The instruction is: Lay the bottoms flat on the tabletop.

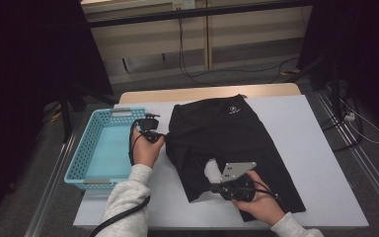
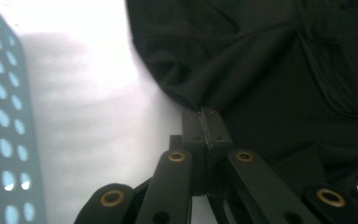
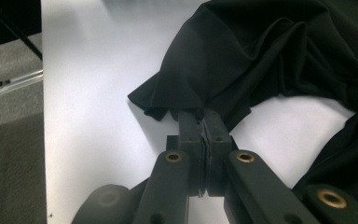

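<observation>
1. We see the black shorts (image 1: pixel 232 143) spread on the white table (image 1: pixel 321 163), centre of the high view, right of the blue basket (image 1: pixel 101 148) at centre left.
2. Our left gripper (image 2: pixel 205 116) pinches the shorts' edge between jaws clamped tight; in the high view it sits at the garment's left edge.
3. Our right gripper (image 3: pixel 203 119) grips a bunched fold; jaws pressed together on cloth, lower centre of the high view.

Dim room with dark, nearly black edges in the high view; soft overhead light falls on the white table (image 1: pixel 316 148). The black garment (image 1: pixel 227 138) shows little detail. Both gripper views are soft and slightly blurred, the table glaring white, the blue basket (image 2: pixel 0 140) out of focus.
</observation>
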